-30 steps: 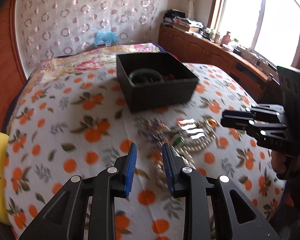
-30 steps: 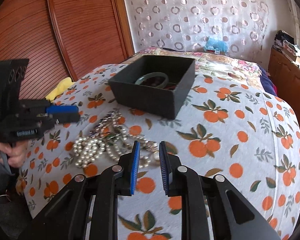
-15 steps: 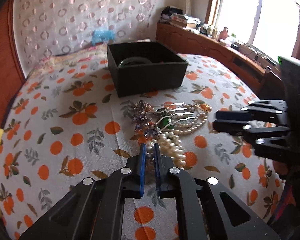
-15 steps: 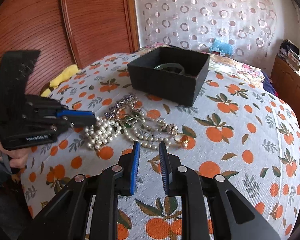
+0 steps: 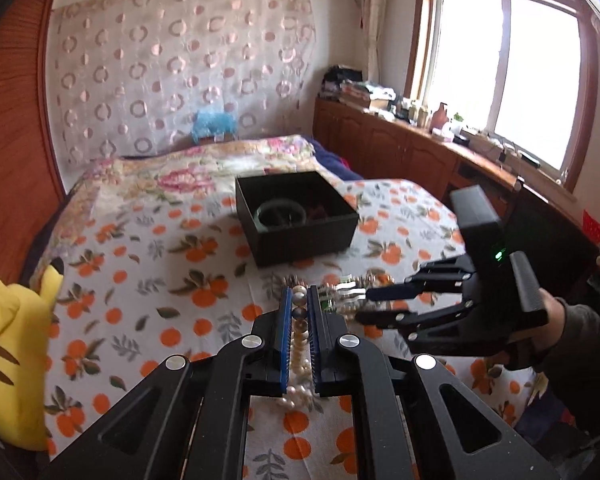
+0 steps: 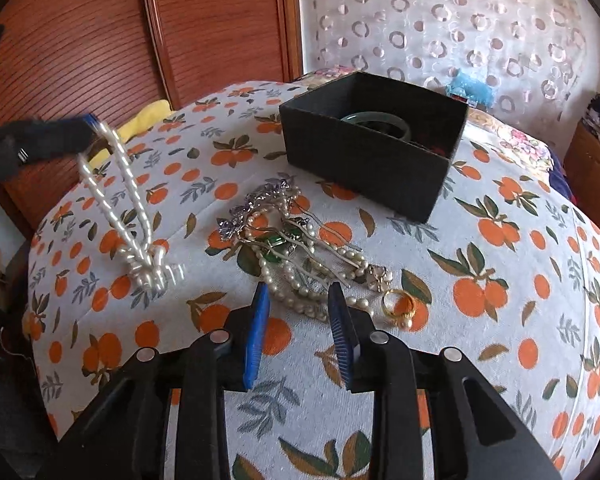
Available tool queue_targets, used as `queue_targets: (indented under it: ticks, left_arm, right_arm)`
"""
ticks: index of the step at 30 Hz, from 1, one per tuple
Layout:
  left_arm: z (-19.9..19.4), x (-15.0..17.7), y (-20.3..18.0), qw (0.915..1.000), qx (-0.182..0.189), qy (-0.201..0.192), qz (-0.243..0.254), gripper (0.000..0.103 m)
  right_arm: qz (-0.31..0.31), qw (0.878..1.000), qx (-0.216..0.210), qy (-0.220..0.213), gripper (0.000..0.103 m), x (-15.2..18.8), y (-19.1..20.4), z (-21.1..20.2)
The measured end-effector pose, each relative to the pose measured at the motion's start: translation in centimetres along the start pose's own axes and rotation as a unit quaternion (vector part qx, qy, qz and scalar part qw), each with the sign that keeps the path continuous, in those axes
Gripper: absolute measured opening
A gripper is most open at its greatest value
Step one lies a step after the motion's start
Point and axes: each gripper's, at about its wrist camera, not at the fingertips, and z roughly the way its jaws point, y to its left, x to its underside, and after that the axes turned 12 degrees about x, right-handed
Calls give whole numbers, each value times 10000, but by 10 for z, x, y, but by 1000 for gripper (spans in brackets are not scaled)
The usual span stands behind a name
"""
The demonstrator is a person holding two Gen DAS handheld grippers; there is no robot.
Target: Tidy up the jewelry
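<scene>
My left gripper [image 5: 299, 300] is shut on a white pearl necklace [image 5: 300, 336]. In the right wrist view that necklace [image 6: 128, 208] hangs from the left gripper [image 6: 90, 126] down to the bedspread. My right gripper [image 6: 298, 300] is open and empty just in front of a pile of jewelry [image 6: 292, 248]: pearl strands, purple flower hairpins, a green stone piece and a gold ring [image 6: 398, 304]. It also shows in the left wrist view [image 5: 374, 304]. A black box [image 6: 374, 142] behind the pile holds a green bangle [image 6: 376, 124]; the box also shows in the left wrist view [image 5: 296, 218].
All lies on a bed with an orange-print cover [image 6: 500, 240]. A yellow plush toy [image 5: 12, 356] lies at the bed's left edge. A wooden headboard [image 6: 100, 40] stands to the left and wooden cabinets [image 5: 400, 152] run under the window.
My left gripper has shut on the pearl necklace and lifted it off the pile, up and to the left. My right gripper has opened wider and come closer to the pile.
</scene>
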Motion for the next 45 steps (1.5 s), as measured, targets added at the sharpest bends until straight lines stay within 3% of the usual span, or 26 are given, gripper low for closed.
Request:
queue_targets:
  ticks: [8,14,20,23,31,37,45]
  left_arm:
    - [-11,-15,9,9997,-135,-187,-22,7]
    - [-13,-15,11,9996,-157,-251,0,7]
    - [-12,-16,11,9996,-150,-226,-2,7]
    - [-12,-16,9,9996,-142,-233,16,7]
    - [-8,-19,9,9995,-182,-251,-9,7]
    - [-14,-30,10,9990,-220,-376,-7,7]
    - [-25,-53,7,9976,-219,-650,49,7]
  right_arm:
    - [-518,9985,57,185,32,-2,15,-1]
    - [-314,9990,112,309,31,4,-4,0]
    - [-617,9966,9,538,33,5,2,-2]
    - [-704,9961,5,532,11,4,7,-2]
    - [-688,9965,41,483,6,9,9,-7]
    - [-430,9989,-187,53,6,12,5,-56]
    - [-313,9971,11,-694,6,-21,-7,-124]
